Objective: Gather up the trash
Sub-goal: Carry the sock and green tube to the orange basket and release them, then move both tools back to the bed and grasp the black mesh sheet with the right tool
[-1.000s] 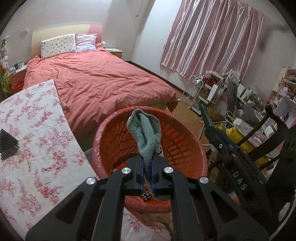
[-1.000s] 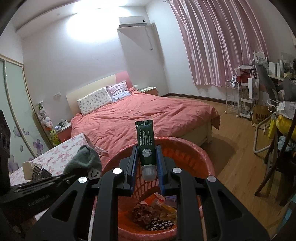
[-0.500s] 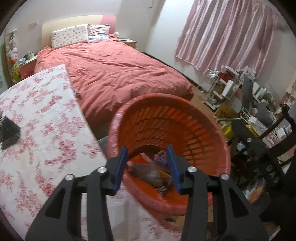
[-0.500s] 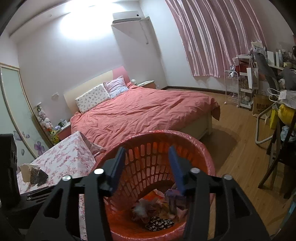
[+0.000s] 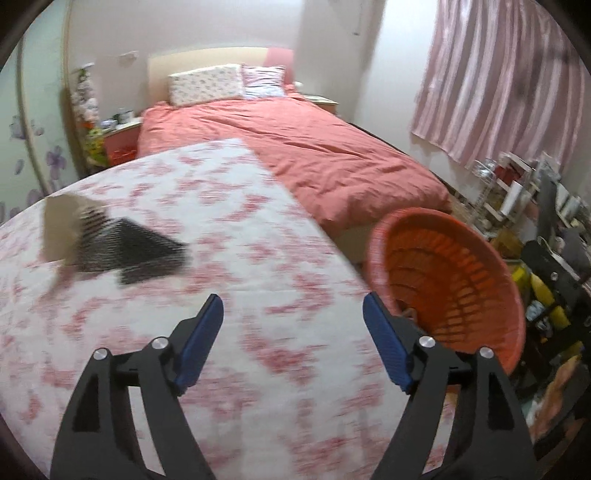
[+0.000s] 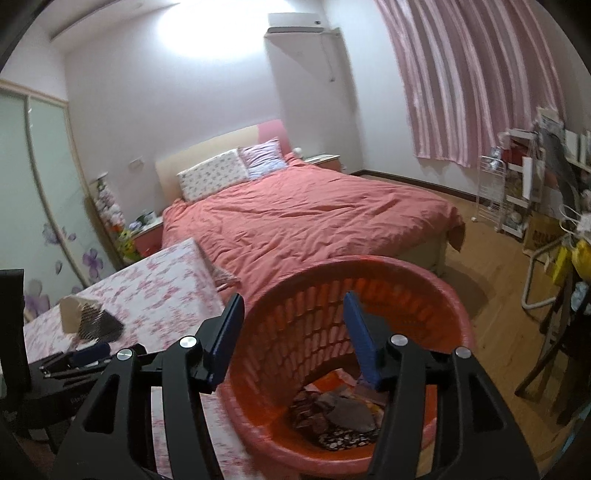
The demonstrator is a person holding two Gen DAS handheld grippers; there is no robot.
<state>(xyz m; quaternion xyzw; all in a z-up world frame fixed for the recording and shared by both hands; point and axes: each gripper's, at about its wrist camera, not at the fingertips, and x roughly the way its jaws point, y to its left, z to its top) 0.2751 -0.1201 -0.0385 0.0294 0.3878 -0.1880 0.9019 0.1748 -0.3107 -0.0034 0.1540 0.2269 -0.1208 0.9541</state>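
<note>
Two round fisheye views with dark corners; straight lines bow outward toward the edges. The left wrist view is dim and heavily motion-blurred — the floral tablecloth (image 5: 229,280) smears into pink streaks, and the dark item (image 5: 125,247) on it is unreadable. The right wrist view is sharper, though soft at the rim. A ceiling light glare (image 6: 221,33) washes out the upper wall — shadows below are faint, with the orange basket (image 6: 424,291) evenly lit.

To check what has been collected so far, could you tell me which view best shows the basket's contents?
The right wrist view: it looks down into the orange basket at the trash pile. The left wrist view shows mostly its slatted inside wall.
</note>
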